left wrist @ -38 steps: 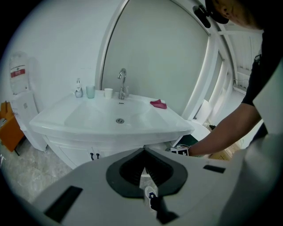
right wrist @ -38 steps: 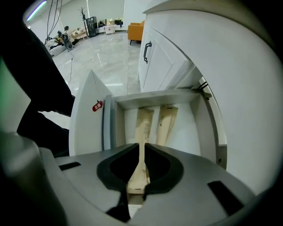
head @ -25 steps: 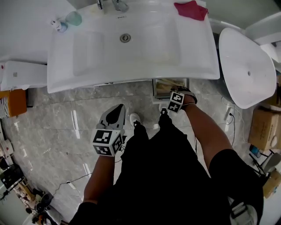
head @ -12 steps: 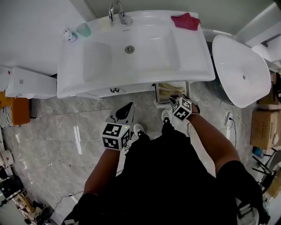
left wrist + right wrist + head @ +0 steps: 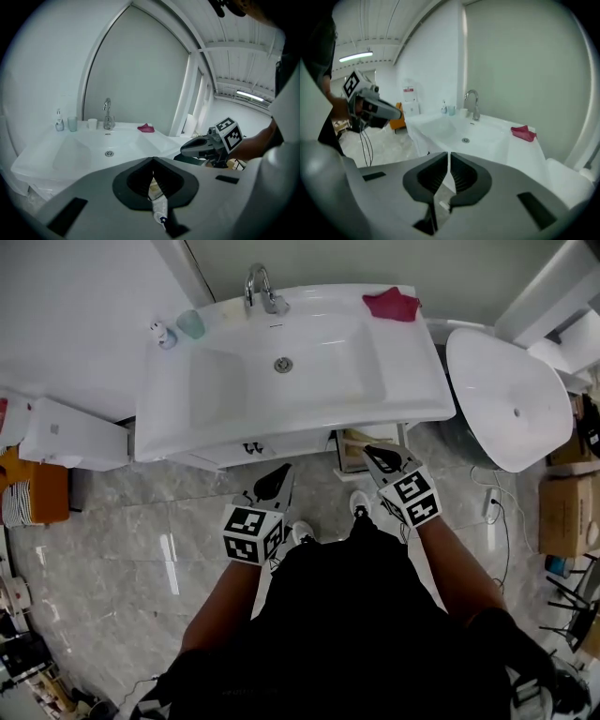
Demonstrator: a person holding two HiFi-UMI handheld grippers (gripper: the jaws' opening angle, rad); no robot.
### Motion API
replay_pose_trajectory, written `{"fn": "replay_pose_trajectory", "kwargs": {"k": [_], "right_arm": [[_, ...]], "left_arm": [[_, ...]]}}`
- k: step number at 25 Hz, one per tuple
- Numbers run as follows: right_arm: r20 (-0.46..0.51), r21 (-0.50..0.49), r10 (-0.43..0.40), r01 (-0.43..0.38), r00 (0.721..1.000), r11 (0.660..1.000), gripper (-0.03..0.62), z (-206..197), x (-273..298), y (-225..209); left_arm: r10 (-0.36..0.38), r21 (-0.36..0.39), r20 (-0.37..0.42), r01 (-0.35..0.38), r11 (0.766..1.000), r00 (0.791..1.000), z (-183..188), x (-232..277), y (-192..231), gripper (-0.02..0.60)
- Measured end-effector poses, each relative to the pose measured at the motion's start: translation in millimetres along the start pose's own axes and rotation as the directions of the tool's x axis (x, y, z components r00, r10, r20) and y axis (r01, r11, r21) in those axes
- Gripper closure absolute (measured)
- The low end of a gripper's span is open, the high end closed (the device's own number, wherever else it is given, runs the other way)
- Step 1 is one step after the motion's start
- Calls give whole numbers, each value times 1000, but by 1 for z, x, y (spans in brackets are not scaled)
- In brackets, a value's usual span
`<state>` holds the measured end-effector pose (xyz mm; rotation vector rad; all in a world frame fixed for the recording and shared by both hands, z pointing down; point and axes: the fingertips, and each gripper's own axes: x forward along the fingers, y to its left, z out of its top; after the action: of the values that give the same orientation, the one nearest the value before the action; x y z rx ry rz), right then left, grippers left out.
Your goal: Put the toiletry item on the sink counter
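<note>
Holding the toiletry item [image 5: 158, 206] in front of the sink counter [image 5: 403, 381]
The left gripper [image 5: 281, 474] is clamping it for the carry — the right gripper [image 5: 373, 454], 2 jaws pressed together on nothing, is hanging spare.

No words or numbers are legible — the toiletry tube [image 5: 158, 206] shows a small dark print, too blurred to read; the marker cubes [image 5: 251, 533] [image 5: 415, 500] carry only square patterns.

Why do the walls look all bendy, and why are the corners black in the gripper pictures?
Left gripper view: the wide-angle lens bows the straight wall edge into an arch and blacks out the corners. Right gripper view: same bending and dark rim, plus a glowing ceiling light. Head view: straighter, with white glare streaks on the floor.
</note>
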<state>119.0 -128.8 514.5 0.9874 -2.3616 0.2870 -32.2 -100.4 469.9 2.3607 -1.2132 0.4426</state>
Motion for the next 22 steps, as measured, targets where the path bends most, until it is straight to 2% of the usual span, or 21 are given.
{"fn": "replay_pose_trajectory", "kwargs": {"k": [2, 4, 6, 10, 14, 22], "right_arm": [[94, 121, -18, 6, 995, 993, 580, 19, -15, 0], [181, 264, -21, -28, 983, 964, 583, 34, -28, 1], [239, 333, -32, -51, 970, 941, 588, 44, -39, 5], [270, 339, -79, -18, 960, 941, 591, 47, -54, 14], [283, 380, -149, 31, 948, 925, 591, 41, -64, 17], [286, 352, -224, 115, 932, 929, 589, 41, -82, 21]], "left_arm": [[-10, 10, 12, 10, 1000, 1000, 5, -5, -2, 575], [-21, 18, 24, 20, 1000, 1000, 10, -10, -3, 575], [-32, 25, 33, 31, 999, 999, 15, -15, -5, 576], [-62, 42, 46, 60, 997, 997, 19, -27, -10, 576], [-95, 58, 41, 93, 994, 995, 12, -36, -15, 575], [-111, 68, 48, 107, 992, 993, 4, -48, -16, 576]]}}
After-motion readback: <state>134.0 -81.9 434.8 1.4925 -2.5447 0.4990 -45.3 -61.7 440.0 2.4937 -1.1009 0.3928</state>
